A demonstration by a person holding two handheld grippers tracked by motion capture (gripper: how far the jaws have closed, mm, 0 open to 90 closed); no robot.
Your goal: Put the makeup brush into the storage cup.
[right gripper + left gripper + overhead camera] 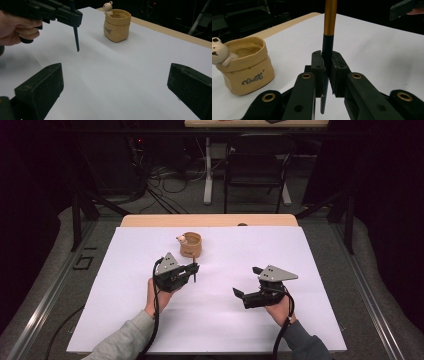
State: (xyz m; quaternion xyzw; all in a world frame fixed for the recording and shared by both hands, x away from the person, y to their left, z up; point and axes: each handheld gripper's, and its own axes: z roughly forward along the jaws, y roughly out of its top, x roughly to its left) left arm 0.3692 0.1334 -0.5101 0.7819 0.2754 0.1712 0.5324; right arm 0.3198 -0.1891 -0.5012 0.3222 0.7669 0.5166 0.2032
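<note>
The white table (210, 320) bears a tan pen pot (191, 245), and just short of it the left gripper (192, 270) pinches a pen (328, 37) upright. The right gripper (245, 292) waits with jaws wide and empty. The thin pen could pivot in that grip and catch the pot's rim.

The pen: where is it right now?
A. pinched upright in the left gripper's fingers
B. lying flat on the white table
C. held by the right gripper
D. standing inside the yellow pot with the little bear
A: the left gripper is shut on the pen, which stands upright clear of the yellow pot.
</note>
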